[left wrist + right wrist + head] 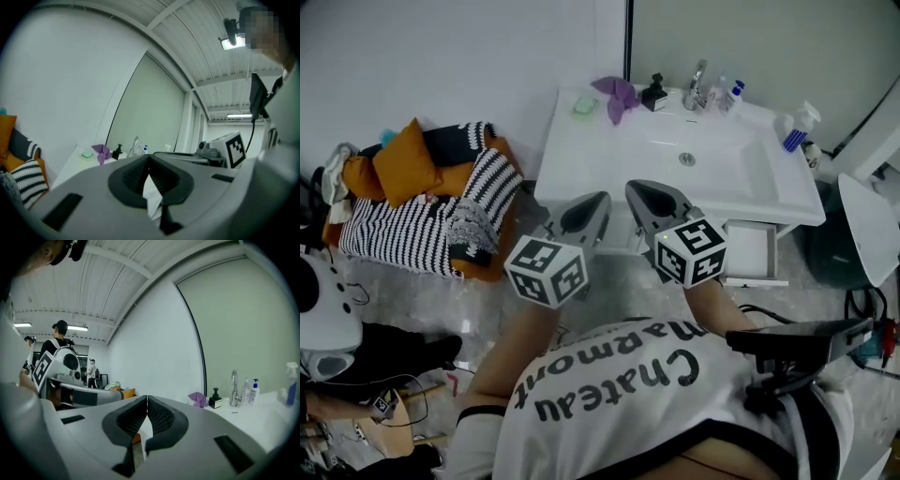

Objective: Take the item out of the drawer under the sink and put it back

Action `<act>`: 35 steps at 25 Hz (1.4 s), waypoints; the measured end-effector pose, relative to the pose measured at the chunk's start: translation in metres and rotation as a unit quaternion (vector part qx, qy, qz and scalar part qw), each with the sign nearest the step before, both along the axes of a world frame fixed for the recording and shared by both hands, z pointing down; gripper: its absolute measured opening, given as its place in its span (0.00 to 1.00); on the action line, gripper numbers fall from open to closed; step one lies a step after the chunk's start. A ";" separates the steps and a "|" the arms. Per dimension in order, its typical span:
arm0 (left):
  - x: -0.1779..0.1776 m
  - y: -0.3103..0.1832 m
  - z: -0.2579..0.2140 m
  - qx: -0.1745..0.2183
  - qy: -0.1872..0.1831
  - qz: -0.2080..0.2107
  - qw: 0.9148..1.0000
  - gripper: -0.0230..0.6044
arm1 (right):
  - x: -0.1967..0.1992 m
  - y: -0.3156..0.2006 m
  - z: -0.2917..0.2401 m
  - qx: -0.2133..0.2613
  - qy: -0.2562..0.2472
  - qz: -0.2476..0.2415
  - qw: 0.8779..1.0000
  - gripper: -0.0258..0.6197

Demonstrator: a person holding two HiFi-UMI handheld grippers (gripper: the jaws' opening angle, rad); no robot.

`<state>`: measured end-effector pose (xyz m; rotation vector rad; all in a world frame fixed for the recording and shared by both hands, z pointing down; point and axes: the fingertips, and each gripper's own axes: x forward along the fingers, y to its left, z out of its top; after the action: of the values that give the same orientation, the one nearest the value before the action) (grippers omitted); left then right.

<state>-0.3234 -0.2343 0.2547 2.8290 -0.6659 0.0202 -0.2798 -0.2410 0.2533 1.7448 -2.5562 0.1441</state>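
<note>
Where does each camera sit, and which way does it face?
Head view: on the person's head, steeply down at the sink and open drawer; shows shirt, left gripper, right gripper.
Left gripper view: on the left gripper, level along its shut jaws toward the tap; shirt at right edge.
Right gripper view: on the right gripper, level along its shut jaws toward the tap; shirt at left edge.
Shared: both gripper views show the tap and purple cloth.
</note>
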 end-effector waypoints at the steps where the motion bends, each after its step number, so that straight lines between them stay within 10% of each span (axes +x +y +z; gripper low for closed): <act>1: -0.005 0.003 0.004 -0.001 -0.007 -0.003 1.000 0.05 | 0.000 0.003 0.004 -0.006 0.003 -0.003 1.000 0.06; 12: -0.031 0.022 0.023 -0.031 0.014 -0.100 0.994 0.05 | 0.048 0.034 0.019 -0.037 0.020 -0.010 0.999 0.06; 35: -0.016 0.109 0.029 -0.008 0.017 -0.140 0.990 0.05 | 0.073 0.116 0.046 -0.034 0.042 -0.033 0.998 0.06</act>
<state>-0.3396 -0.1257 0.2838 2.6866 -1.0434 -0.0698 -0.2067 -0.1247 0.2995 1.6056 -2.5161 0.1499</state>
